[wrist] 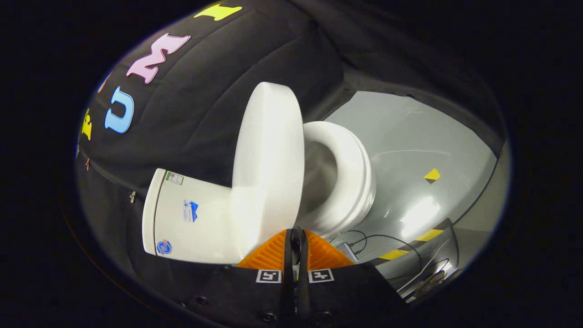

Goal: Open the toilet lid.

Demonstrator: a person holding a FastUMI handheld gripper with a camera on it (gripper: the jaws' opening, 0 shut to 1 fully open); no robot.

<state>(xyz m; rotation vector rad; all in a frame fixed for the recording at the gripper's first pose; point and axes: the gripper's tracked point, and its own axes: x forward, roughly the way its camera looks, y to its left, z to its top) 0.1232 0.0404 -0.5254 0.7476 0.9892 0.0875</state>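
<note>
Tongs (296,234) sit closed, the two fingers (273,253) pressed together with only a thin dark seam between them and nothing caught in it. Their tips lie right at the lower edge of the toilet lid (268,168), though whether they touch it I cannot tell.

The view is rolled sideways, so the whole toilet appears tipped over. The lid stands raised, well clear of the seat (353,164), its broad white face turned toward the camera and its back toward the tank (191,214). It looks close to the tank's front, perhaps leaning on it (the join is hidden behind the lid itself). The tank is a white box with a few small stickers on its side and a lid of its own at the far end.

Beyond the raised lid, the ring-shaped seat lies down on the bowl (337,218), with the shadowed hollow of the bowl showing through its opening. The toilet rests on a glossy grey floor (410,136), which carries a small yellow marker (432,174) some way from the bowl and yellow-and-black striped tape (428,235) nearer the fingers. Thin dark cables (387,237) trail across the floor just beside the fingers. Black quilted cloth (205,91) forms the wall behind the tank.
</note>
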